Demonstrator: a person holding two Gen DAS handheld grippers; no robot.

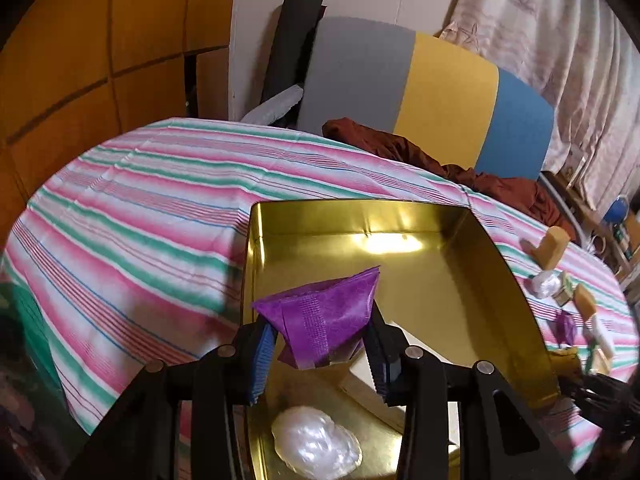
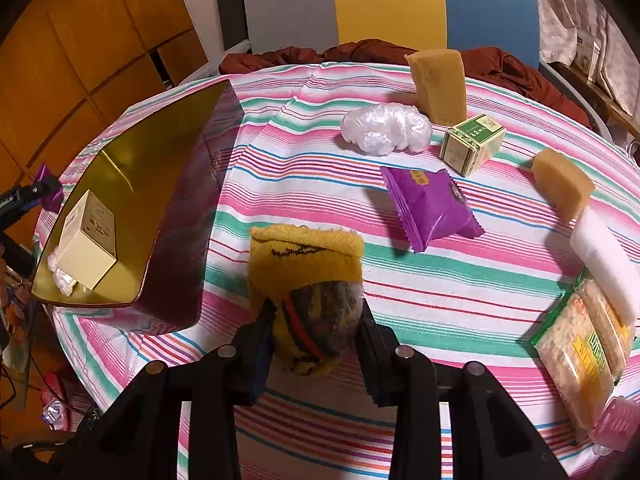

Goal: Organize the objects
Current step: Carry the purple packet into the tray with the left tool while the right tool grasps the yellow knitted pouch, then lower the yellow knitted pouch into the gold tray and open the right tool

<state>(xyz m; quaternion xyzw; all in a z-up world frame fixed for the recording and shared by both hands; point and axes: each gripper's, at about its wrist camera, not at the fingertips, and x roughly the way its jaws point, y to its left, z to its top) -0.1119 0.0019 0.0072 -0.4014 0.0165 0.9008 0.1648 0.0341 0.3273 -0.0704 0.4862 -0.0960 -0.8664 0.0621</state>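
over the gold tin, left wrist view: a purple packet (image 1: pixel 324 316) is pinched by the left hand-held gripper (image 1: pixel 320 344) above the gold tin (image 1: pixel 460 276).
tin contents: a white plastic wad (image 1: pixel 316 444) is seen on the tin floor.
right wrist view: a yellow sock bundle (image 2: pixel 308 292) is clamped by the right hand-held gripper (image 2: pixel 316 344) over the striped surface (image 2: pixel 440 292).
surface items: a second purple packet (image 2: pixel 432 204) and a green box (image 2: pixel 472 144) are laid apart.

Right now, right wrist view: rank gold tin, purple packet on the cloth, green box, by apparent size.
1. gold tin, clearly largest
2. purple packet
3. green box

The packet lies nearer the camera than the box, so the order of those two is unsure.
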